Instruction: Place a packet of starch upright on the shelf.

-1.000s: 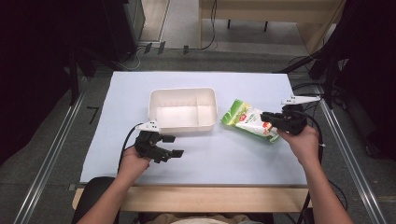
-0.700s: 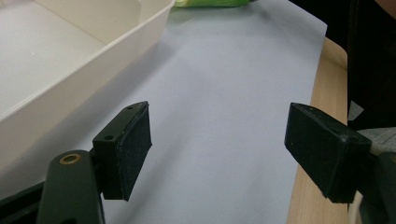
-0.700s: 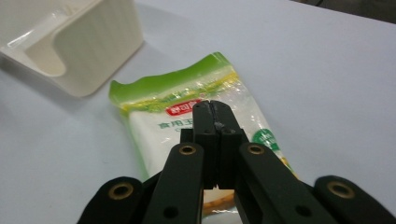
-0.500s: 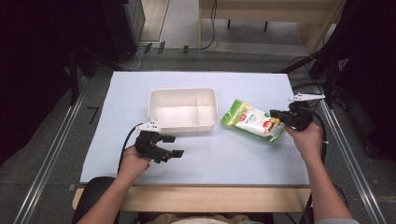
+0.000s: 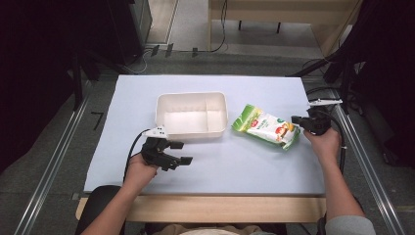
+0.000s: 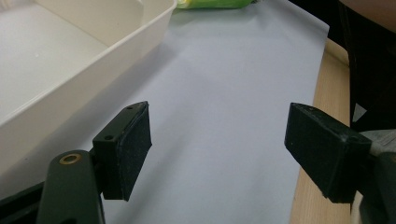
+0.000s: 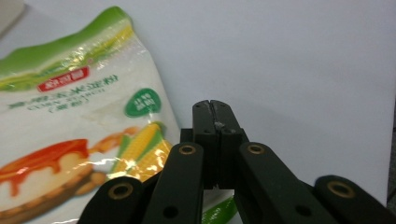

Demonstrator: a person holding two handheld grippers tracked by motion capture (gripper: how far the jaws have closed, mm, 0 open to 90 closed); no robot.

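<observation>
Right claw (image 5: 299,120) sits with its jaws pressed together on nothing, just at the right edge of the snack bag (image 5: 266,128), which lies flat on the table (image 5: 254,166) right of the white tray (image 5: 192,114); left claw (image 5: 182,152) waits wide open near the tray; closed like that, it may only shove the bag away
</observation>
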